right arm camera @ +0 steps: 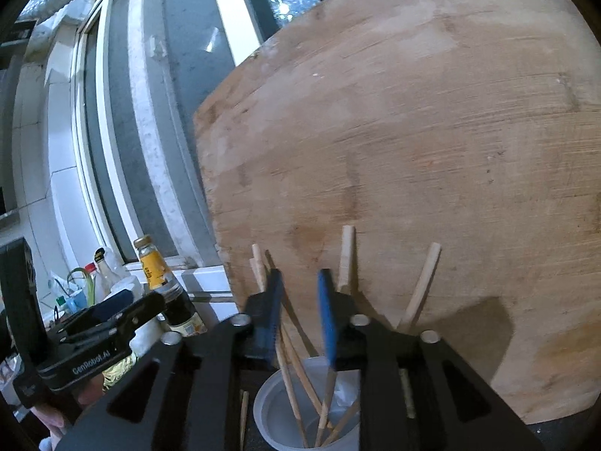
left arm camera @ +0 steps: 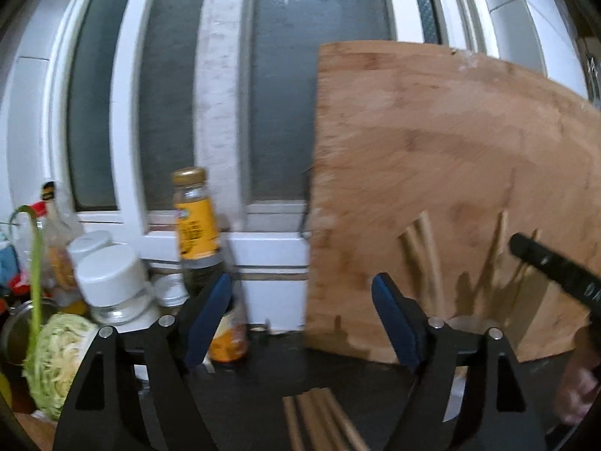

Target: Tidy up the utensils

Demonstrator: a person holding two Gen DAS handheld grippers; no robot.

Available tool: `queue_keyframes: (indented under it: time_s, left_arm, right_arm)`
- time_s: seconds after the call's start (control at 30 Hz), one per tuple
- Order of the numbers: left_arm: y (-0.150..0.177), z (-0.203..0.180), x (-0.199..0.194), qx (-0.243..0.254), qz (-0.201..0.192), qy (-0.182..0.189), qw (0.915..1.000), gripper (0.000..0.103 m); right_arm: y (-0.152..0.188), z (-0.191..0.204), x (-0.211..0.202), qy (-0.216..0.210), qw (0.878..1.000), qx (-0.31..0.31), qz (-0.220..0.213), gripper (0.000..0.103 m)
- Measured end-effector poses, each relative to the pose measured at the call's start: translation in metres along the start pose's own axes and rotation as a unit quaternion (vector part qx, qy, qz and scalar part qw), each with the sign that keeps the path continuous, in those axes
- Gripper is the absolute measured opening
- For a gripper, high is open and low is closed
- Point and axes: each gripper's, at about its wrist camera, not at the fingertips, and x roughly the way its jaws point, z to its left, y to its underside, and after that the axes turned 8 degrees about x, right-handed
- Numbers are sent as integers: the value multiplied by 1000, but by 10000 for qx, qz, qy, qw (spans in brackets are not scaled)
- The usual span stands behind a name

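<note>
A translucent plastic cup (right arm camera: 276, 413) stands on the dark counter in front of a wooden cutting board (right arm camera: 413, 150). Several wooden chopsticks (right arm camera: 420, 282) lean in it. My right gripper (right arm camera: 299, 276) hangs just above the cup, open, its blue pads a little apart. No stick is pressed between them, and one chopstick rises behind the right pad. In the left wrist view my left gripper (left arm camera: 300, 282) stands wide open and holds nothing. A few loose chopsticks (left arm camera: 319, 421) lie on the counter below it. The cup's rim (left arm camera: 465, 323) shows behind its right finger.
The cutting board (left arm camera: 450, 150) leans against a white-framed window (left arm camera: 278, 94). At the left stand a yellow-labelled bottle (left arm camera: 195, 221), white-lidded jars (left arm camera: 112, 278), more bottles and a cut cabbage (left arm camera: 60, 360). A person's hand (left arm camera: 578, 394) shows at the right edge.
</note>
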Motion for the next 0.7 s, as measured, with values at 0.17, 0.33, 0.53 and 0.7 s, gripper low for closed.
queue_keyframes:
  time_s: [0.17, 0.33, 0.53, 0.7]
  left_arm:
    - [17, 18, 3, 41, -130, -553, 9984, 85]
    - [26, 38, 17, -221, 162, -637, 9976, 91]
    - [34, 62, 33, -836, 691, -475, 9930, 96]
    - [50, 74, 69, -1029, 1732, -331, 9789, 96]
  right_arm:
    - [11, 13, 3, -79, 9998, -111, 142, 26]
    - [21, 26, 0, 193, 9995, -241, -91, 26]
    - [26, 23, 13, 299, 9992, -231, 95, 30]
    - [31, 25, 18, 283, 9991, -262, 152, 30]
